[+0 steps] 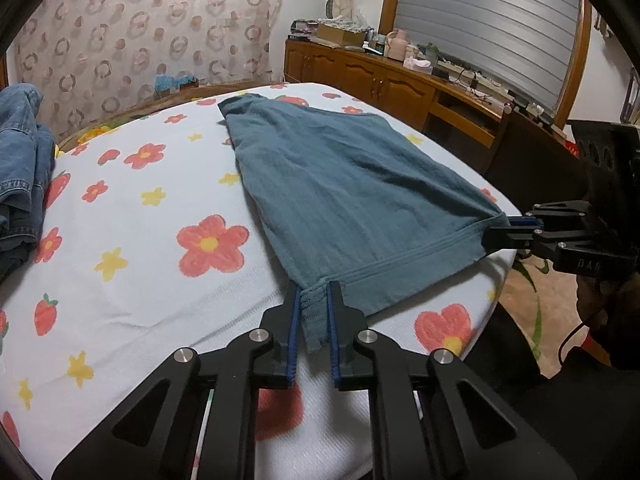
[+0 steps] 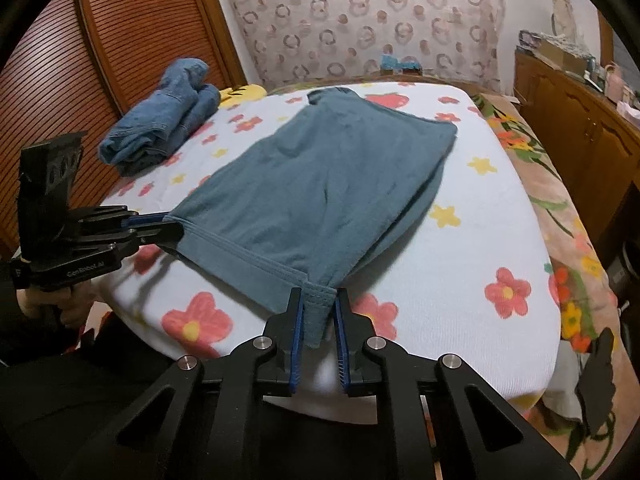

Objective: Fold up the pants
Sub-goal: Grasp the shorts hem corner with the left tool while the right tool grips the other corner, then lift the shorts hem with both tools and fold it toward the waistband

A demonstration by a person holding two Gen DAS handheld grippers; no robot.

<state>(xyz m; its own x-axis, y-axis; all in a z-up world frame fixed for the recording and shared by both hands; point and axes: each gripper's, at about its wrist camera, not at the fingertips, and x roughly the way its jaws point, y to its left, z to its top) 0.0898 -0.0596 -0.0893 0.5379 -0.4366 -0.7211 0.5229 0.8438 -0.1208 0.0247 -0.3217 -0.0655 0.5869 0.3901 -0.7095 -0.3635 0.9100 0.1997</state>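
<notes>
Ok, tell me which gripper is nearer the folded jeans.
Left. The left gripper pinches the teal pants' hem corner on the jeans' side; the right gripper pinches the opposite corner.

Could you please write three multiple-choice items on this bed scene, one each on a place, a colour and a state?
1. Where does the folded denim garment lie relative to the teal pants, seen from the right wrist?
A. To their left
B. On top of them
C. To their right

2. What colour are the large flowers on the bedsheet?
A. Purple
B. Red
C. Black

3. How are the corners of the pants' near hem held?
A. Both lie free
B. Only the left gripper holds one
C. The left gripper and right gripper each pinch one

Answers: 1 A, the denim sits by the bed's left edge; 2 B, red petals with yellow centres; 3 C, fabric sits between both pairs of fingers.
</notes>
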